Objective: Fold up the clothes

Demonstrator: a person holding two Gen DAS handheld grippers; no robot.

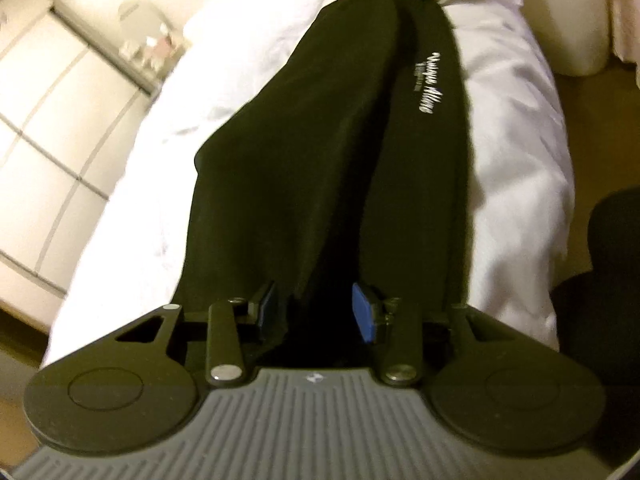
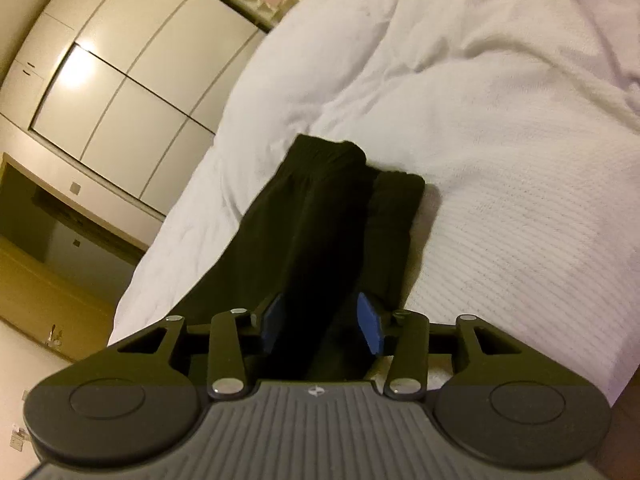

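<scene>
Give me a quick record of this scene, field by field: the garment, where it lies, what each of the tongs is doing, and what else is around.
garment: black trousers, legs side by side, white script print on one leg
surface: white duvet on a bed
left tongs: shut on the trousers' fabric at one end
right tongs: shut on the trousers' fabric; the ribbed cuffs lie at the far end
background: pale cupboard doors beside the bed
fold state: trousers stretched out lengthwise, not yet folded across

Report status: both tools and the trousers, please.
Left tool shut on black trousers. Right tool shut on them too. Trousers over white duvet. No obstruction.
</scene>
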